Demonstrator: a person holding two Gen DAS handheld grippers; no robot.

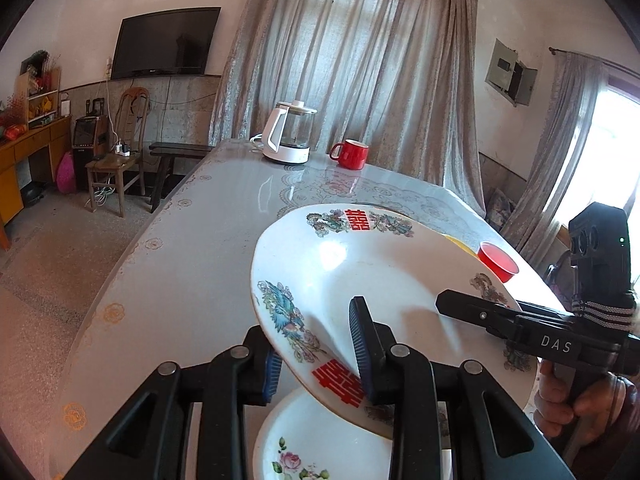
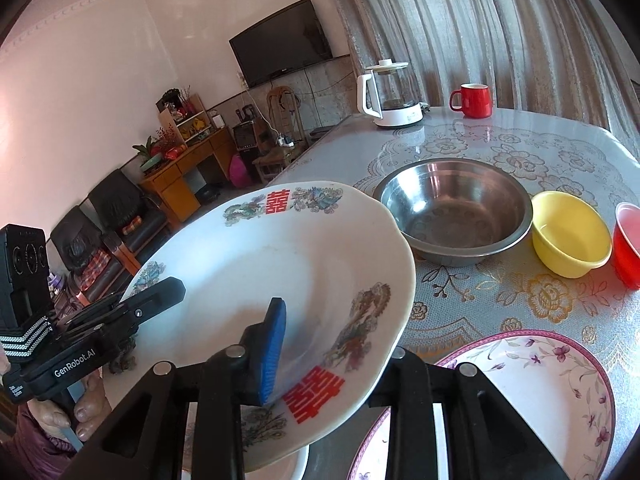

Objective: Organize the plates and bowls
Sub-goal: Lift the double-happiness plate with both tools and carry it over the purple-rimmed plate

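Note:
A white plate (image 1: 380, 276) (image 2: 260, 272) with red double-happiness characters and bird and dragon prints hangs tilted above the table, held from two sides. My left gripper (image 1: 318, 364) is shut on its near rim, one blue pad on top and one beneath. On the opposite rim my right gripper (image 2: 332, 364) is shut too; its blue pad (image 2: 274, 354) lies on the plate's face and the other finger is hidden under the plate. Beneath it a white plate with pink roses (image 1: 320, 448) rests on the table. A purple-flowered plate (image 2: 540, 400) lies at the near right.
A steel bowl (image 2: 456, 212), a yellow bowl (image 2: 568, 236) and a red bowl (image 2: 628, 240) stand in a row on the lace-patterned table (image 2: 520, 152). At the far end are a glass kettle (image 2: 392, 96) and a red mug (image 2: 474, 100). Chairs and a desk stand beyond the left edge.

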